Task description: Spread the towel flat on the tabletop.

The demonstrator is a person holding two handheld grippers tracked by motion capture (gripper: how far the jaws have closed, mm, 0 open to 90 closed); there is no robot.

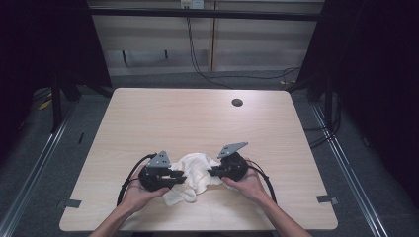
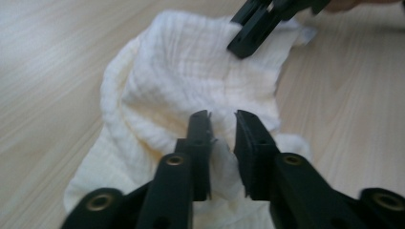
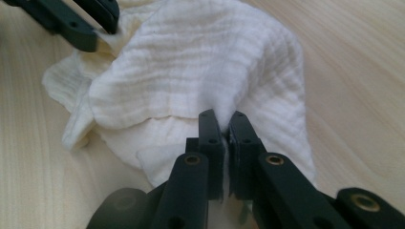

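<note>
A crumpled white cloth lies on the wooden table near its front edge, between the two grippers. My left gripper is at the cloth's left side. In the left gripper view its jaws stand a little apart with a fold of the cloth between them, and a gap still shows at the tips. My right gripper is at the cloth's right side. In its own view the gripper is shut on an edge of the cloth. Each view shows the other gripper across the cloth.
A round cable hole sits at the table's far right. Bare wood stretches beyond the cloth to the far edge. Dark curtains and metal frame legs flank the table, and cables hang down the back wall.
</note>
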